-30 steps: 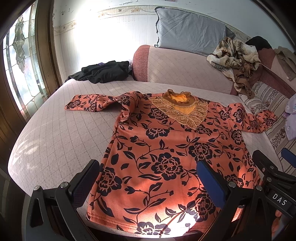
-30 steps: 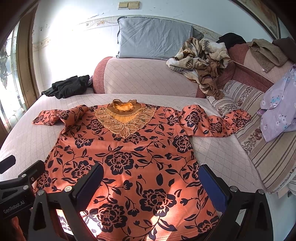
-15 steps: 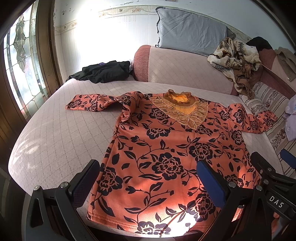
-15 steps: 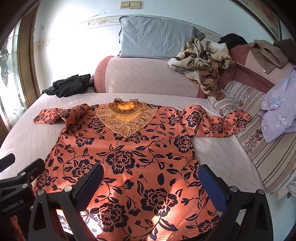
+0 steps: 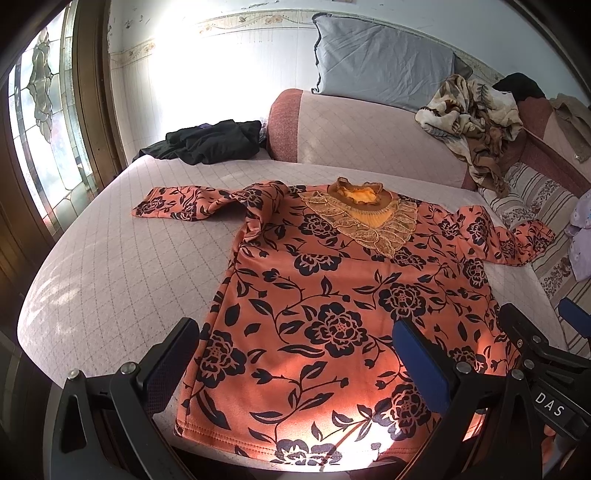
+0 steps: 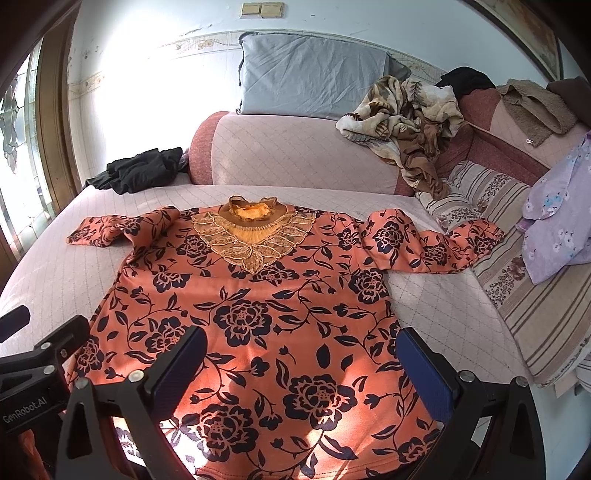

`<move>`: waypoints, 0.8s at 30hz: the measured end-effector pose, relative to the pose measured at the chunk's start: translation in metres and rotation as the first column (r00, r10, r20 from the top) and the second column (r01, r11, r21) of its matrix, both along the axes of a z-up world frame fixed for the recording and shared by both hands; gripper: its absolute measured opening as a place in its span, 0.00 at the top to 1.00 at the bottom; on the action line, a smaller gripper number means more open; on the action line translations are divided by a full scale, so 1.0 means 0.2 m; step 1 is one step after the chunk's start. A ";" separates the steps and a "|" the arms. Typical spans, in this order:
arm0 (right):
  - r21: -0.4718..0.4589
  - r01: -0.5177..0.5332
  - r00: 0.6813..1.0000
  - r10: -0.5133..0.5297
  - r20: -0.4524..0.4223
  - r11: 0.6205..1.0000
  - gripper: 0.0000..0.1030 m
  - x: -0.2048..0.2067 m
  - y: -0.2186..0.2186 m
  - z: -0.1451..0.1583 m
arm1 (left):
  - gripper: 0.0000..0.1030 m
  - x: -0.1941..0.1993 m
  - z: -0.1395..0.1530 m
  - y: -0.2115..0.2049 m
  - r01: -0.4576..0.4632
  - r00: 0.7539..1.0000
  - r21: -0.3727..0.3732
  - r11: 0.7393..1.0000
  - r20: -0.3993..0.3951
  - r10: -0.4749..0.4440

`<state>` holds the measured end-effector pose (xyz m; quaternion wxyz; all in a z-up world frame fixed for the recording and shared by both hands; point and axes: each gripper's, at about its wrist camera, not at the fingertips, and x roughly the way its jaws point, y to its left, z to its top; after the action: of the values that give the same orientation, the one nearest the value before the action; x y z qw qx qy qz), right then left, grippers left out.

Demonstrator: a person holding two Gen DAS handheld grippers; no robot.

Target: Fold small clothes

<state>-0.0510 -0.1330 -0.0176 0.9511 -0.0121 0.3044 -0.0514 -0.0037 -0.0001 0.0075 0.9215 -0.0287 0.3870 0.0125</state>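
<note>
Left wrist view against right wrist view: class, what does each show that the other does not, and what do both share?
Only the left wrist view shows the patterned glass window in full and the right gripper's "DAS" label.

Only the right wrist view shows the lilac flowered cloth in full, the wall switch plate and the left gripper's "GenRobot.AI" label.

Both show the orange flowered top spread flat on the bed, the grey pillow, black clothes and the brown blanket.
</note>
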 end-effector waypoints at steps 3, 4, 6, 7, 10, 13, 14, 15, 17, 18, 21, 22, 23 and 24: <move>0.002 -0.001 1.000 0.001 0.000 1.000 0.00 0.00 0.00 -0.01 | 0.00 0.00 0.00 0.00 0.000 1.000 0.001 1.000 0.000 0.000; 0.001 -0.001 1.000 0.001 -0.001 1.000 0.00 0.00 0.00 -0.01 | 0.00 0.00 -0.01 0.00 0.001 1.000 0.001 1.000 -0.001 -0.001; 0.000 -0.002 1.000 0.002 -0.001 1.000 0.00 0.00 0.00 -0.01 | 0.00 -0.01 -0.01 -0.01 0.003 1.000 0.003 1.000 -0.002 -0.003; 0.002 -0.002 1.000 0.002 -0.002 1.000 0.00 0.00 0.00 -0.01 | 0.00 0.00 -0.01 -0.01 0.004 1.000 0.003 1.000 -0.002 -0.004; 0.002 -0.003 1.000 0.003 -0.002 1.000 0.00 0.00 0.00 -0.01 | 0.00 -0.01 -0.01 -0.01 0.002 1.000 0.004 1.000 -0.001 -0.002; 0.004 -0.003 1.000 0.003 0.000 1.000 0.00 0.00 0.00 -0.01 | 0.00 -0.01 -0.01 -0.01 0.001 1.000 0.003 1.000 0.000 -0.001; 0.004 -0.003 1.000 0.003 0.000 1.000 0.00 0.00 0.00 -0.01 | 0.00 -0.01 -0.01 -0.01 0.001 1.000 0.003 1.000 0.000 -0.001; 0.003 -0.005 1.000 0.005 -0.002 1.000 0.00 0.00 0.00 -0.01 | 0.00 -0.01 -0.01 -0.01 0.002 1.000 0.003 1.000 0.001 -0.002; 0.001 -0.006 1.000 0.006 -0.001 1.000 0.00 0.00 0.01 -0.01 | 0.00 -0.01 -0.01 -0.01 0.001 1.000 0.004 1.000 0.000 -0.001; 0.002 -0.006 1.000 0.006 -0.002 1.000 0.00 0.00 0.01 -0.01 | 0.00 -0.01 -0.01 -0.01 0.001 1.000 0.004 1.000 0.000 -0.001; 0.002 -0.009 1.000 0.009 -0.005 1.000 0.00 0.00 0.02 -0.01 | 0.00 -0.01 -0.01 -0.01 0.000 1.000 0.003 1.000 0.000 0.000; 0.003 -0.011 1.000 0.011 -0.005 1.000 0.00 0.00 0.02 -0.01 | 0.00 -0.01 0.00 -0.01 -0.001 1.000 0.002 1.000 0.001 0.001; 0.002 -0.012 1.000 0.012 -0.006 1.000 0.00 0.00 0.02 -0.01 | 0.00 -0.01 0.00 0.00 -0.001 1.000 0.001 1.000 0.001 0.001; 0.001 -0.013 1.000 0.013 -0.006 1.000 0.00 0.00 0.02 -0.01 | 0.00 -0.01 -0.01 0.00 -0.001 1.000 -0.001 1.000 -0.001 0.001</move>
<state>-0.0506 -0.1284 -0.0204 0.9505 -0.0139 0.3072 -0.0451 -0.0058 -0.0007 0.0063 0.9214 -0.0292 0.3874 0.0128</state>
